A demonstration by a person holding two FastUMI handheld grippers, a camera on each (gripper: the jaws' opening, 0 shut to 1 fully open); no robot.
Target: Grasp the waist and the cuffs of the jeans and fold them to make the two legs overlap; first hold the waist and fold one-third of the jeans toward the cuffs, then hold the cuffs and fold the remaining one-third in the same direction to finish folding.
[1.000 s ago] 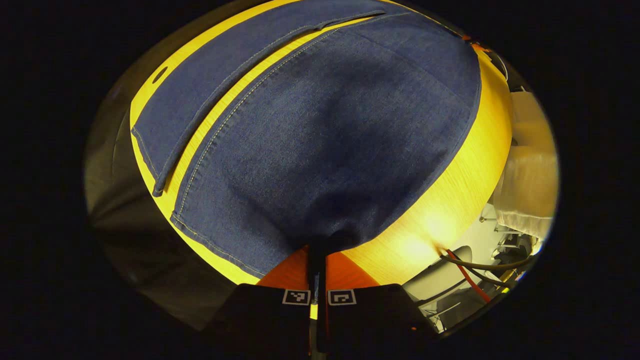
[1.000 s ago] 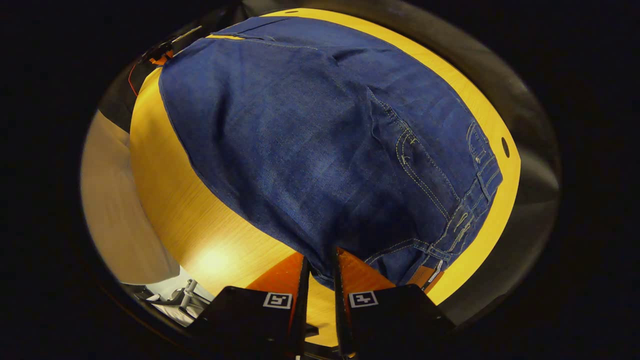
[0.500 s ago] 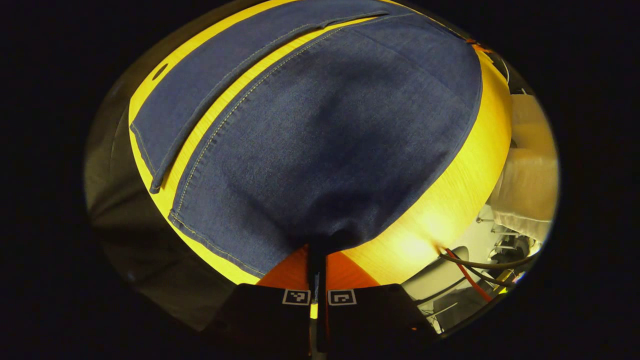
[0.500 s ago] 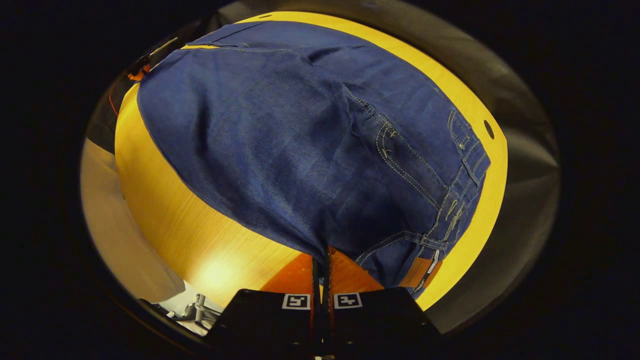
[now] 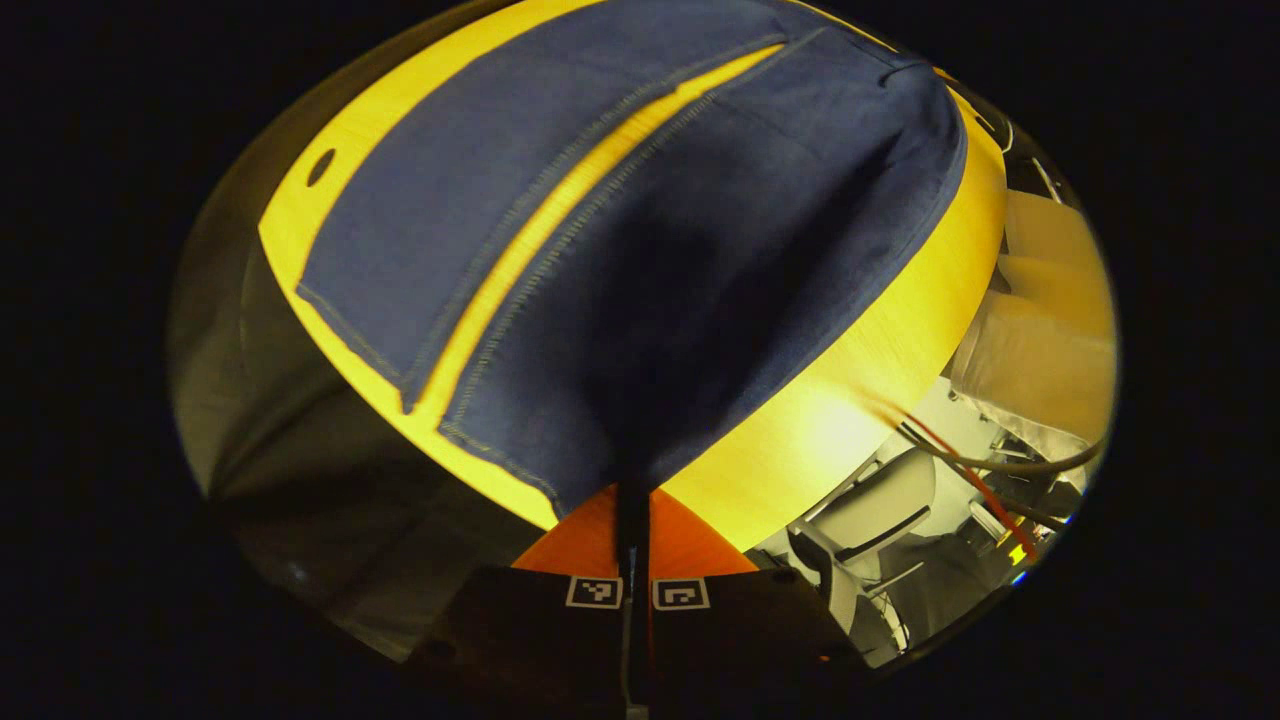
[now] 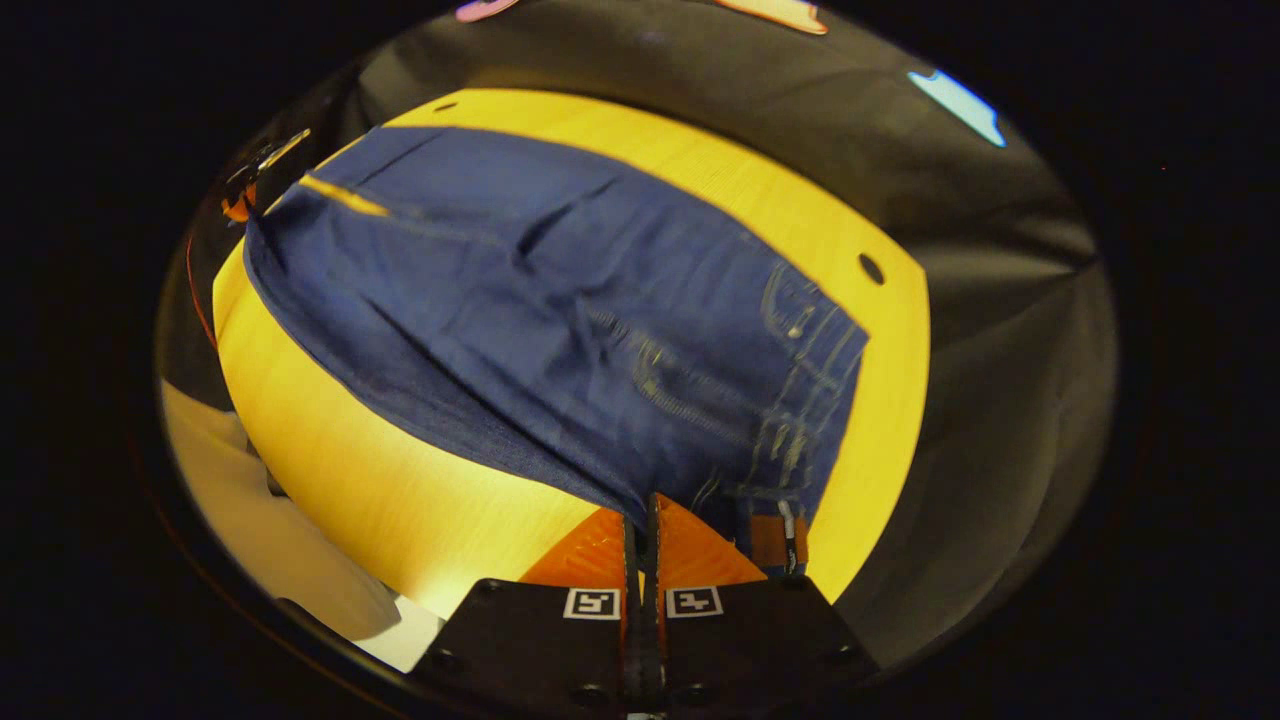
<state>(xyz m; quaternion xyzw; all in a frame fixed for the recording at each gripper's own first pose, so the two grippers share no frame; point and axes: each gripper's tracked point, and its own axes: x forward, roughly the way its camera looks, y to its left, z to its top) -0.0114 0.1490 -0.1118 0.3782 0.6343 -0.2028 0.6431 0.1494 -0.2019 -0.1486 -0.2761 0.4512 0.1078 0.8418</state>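
Note:
Blue jeans (image 5: 640, 260) lie spread on a yellow wooden table (image 5: 860, 390). In the left gripper view my left gripper (image 5: 633, 500) is shut on the near leg's cuff corner, and that leg rises off the table toward me. The far leg (image 5: 470, 210) lies flat with its cuff at the left. In the right gripper view my right gripper (image 6: 641, 512) is shut on the jeans (image 6: 560, 330) at the near waist corner, next to a brown leather patch (image 6: 770, 540). The waistband (image 6: 810, 380) with belt loops runs away to the right. The denim lifts and wrinkles.
A round hole (image 5: 321, 166) pierces the table near its far corner, seen too as a hole (image 6: 871, 268) in the right gripper view. Chairs and cables (image 5: 960, 470) stand past the table's right edge. A pale sleeve (image 6: 270, 540) shows low on the left.
The right gripper shut on the waist corner and then rose and pulled back, lifting the denim. The left gripper, shut throughout, lifted the cuff, so the near leg rose off the table.

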